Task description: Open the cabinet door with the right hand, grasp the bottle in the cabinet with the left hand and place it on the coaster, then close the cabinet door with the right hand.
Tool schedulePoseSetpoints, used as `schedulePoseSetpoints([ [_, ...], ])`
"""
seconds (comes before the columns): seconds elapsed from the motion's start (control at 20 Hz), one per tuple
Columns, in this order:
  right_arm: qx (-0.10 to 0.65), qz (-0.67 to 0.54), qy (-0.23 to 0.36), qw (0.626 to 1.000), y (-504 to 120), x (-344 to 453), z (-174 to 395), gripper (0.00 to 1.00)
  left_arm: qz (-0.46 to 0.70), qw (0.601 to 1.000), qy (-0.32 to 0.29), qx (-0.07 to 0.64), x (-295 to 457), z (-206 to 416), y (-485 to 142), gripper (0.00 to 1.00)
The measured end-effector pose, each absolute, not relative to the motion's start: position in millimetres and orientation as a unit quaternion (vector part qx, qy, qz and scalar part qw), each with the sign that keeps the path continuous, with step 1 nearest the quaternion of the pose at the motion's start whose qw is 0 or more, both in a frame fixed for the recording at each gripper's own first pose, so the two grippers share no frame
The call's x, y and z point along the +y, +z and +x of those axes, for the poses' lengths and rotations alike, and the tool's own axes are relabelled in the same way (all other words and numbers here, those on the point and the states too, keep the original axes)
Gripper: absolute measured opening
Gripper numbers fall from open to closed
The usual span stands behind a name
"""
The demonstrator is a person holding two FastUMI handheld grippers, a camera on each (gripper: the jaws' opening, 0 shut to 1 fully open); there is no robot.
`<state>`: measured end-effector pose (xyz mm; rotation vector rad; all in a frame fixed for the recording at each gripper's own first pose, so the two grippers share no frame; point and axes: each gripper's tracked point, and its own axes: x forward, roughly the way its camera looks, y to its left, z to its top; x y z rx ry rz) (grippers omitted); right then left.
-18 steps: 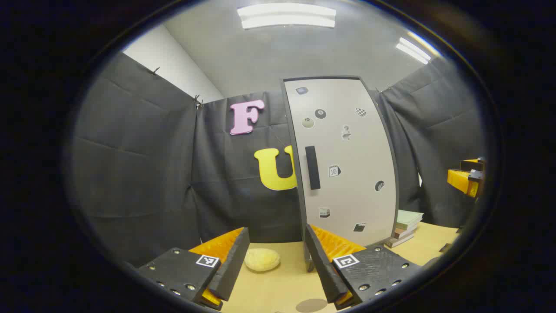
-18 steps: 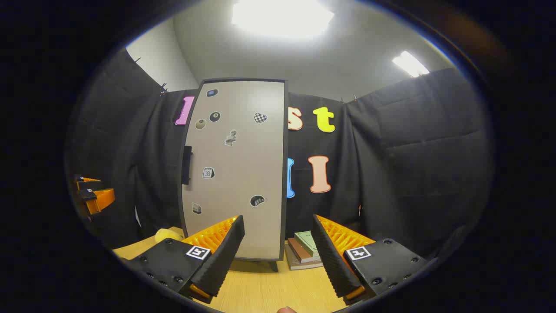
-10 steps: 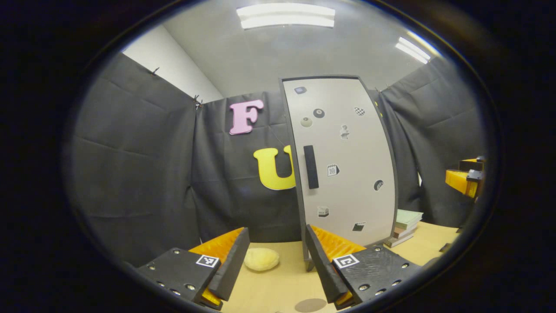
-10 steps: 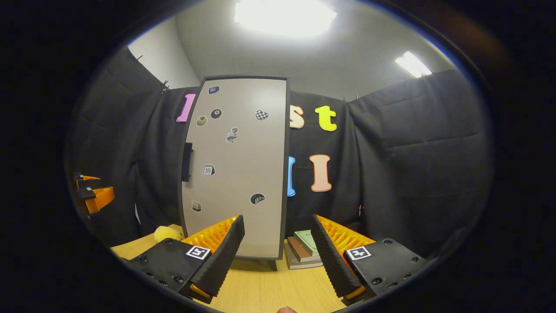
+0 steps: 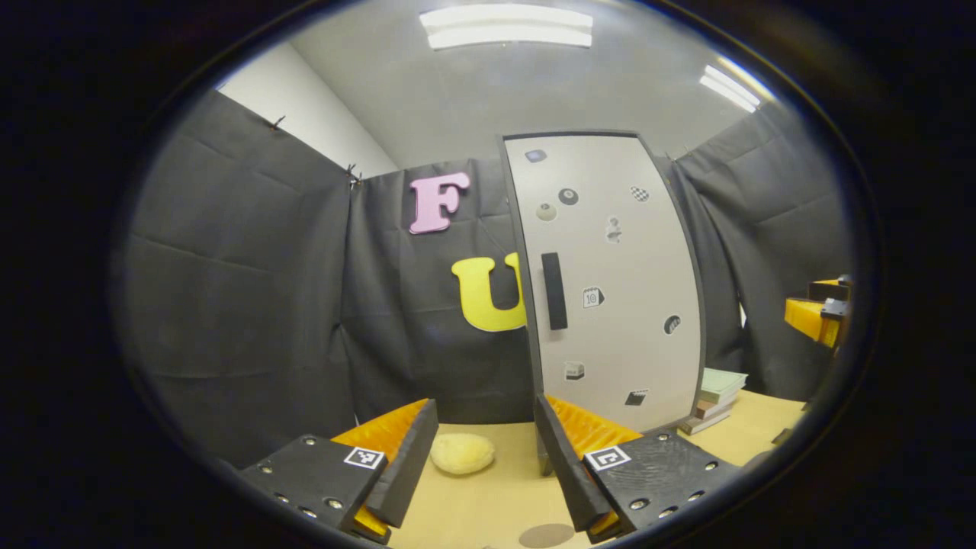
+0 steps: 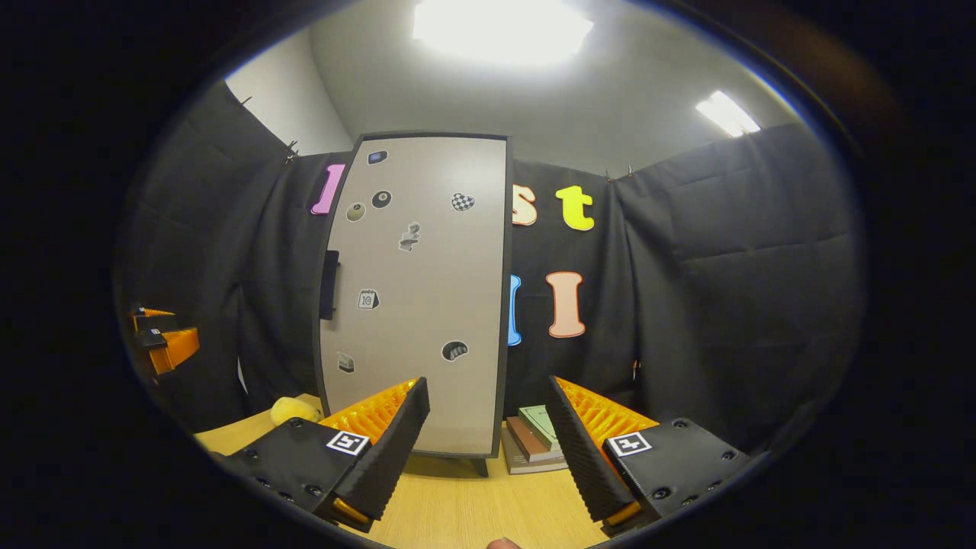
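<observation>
Ahead of both grippers' still gaping, empty jaws, the cabinet door (image 6: 415,297) seemingly stays closed, barely shifted.

Cabinet door (image 5: 610,282) sits slightly farther right in the left gripper view than before. In the right gripper view it shifts marginally rightward.

Matt smooth cabinet door (image 6: 415,297), pale wood-grain table (image 6: 457,511); creased black cloth wall (image 5: 252,290), paper-covered books (image 6: 537,438)

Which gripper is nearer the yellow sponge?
Left. The left gripper has the yellow sponge just beyond its fingertips; the right gripper faces the cabinet door, sponge off to its left.
</observation>
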<state>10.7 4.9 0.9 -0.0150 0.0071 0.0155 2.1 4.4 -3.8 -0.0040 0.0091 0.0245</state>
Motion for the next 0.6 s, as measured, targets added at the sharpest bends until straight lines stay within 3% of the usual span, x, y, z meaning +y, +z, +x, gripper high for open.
schedulePoseSetpoints([
  [0.6, 0.002, -0.005, 0.027, 1.000, 9, 24, 26, 0.97, 0.006, 1.000, 0.030, -0.002, 8, 3, -5, 0.77],
])
